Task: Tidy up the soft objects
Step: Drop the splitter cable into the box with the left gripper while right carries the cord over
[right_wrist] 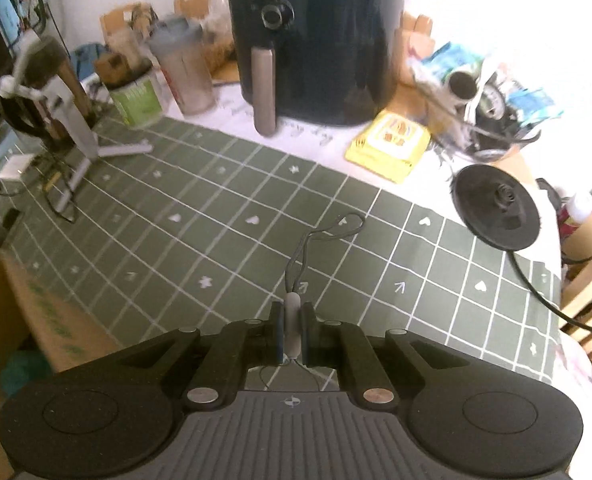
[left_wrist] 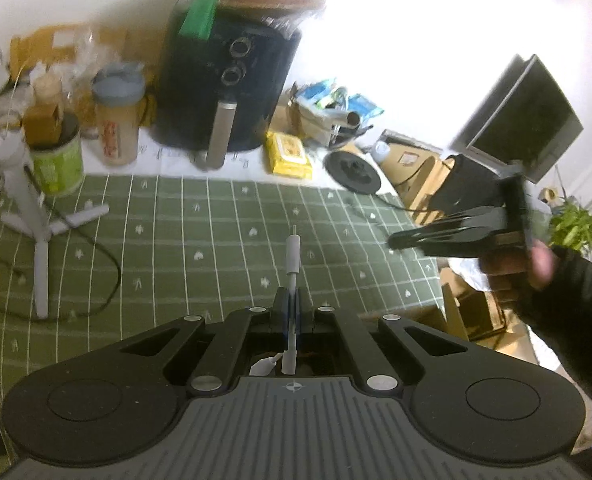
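Cable ends sit in both my claws: my left gripper [left_wrist: 292, 312] pinches the white cable [left_wrist: 292, 252], my right gripper [right_wrist: 292, 330] clamps the grey plug [right_wrist: 292, 316], its thin cord [right_wrist: 327, 236] trailing onto the green checked tablecloth [right_wrist: 216, 216].

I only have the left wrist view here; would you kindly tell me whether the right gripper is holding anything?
Observer: Yes, the right gripper is shut on a small grey plug.
Operator: Thank you. Does anything trail from that plug?
Observer: A thin grey cord runs forward from it and ends in a loop lying on the green tablecloth.
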Available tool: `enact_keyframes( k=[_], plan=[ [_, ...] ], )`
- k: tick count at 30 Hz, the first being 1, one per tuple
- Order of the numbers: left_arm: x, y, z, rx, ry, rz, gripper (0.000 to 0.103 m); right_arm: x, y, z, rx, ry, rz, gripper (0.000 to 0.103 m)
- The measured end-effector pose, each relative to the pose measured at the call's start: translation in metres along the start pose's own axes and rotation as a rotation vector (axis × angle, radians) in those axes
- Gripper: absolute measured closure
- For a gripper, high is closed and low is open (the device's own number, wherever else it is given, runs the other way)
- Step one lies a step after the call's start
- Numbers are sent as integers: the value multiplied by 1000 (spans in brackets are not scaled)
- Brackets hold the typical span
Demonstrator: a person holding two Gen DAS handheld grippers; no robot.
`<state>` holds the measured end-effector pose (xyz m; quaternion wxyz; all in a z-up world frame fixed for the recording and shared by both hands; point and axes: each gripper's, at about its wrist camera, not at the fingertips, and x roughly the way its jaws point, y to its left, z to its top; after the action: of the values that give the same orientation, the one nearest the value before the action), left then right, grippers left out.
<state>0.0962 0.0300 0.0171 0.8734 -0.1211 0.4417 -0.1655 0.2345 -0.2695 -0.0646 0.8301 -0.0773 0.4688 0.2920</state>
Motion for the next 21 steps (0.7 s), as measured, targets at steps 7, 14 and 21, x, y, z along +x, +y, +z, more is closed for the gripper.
enact_keyframes(
  k=[7, 14, 21],
  plan=[
    [4, 15, -11, -112, 65, -81, 100, -57, 23, -16, 11, -72, 0, 93],
    [14, 21, -28, -181, 125, -80, 53, -97, 50, -37, 33, -128, 16, 93],
    [1, 1, -44, 7, 99, 40, 46, -112, 75, -65, 92, -142, 83, 93]
  ],
)
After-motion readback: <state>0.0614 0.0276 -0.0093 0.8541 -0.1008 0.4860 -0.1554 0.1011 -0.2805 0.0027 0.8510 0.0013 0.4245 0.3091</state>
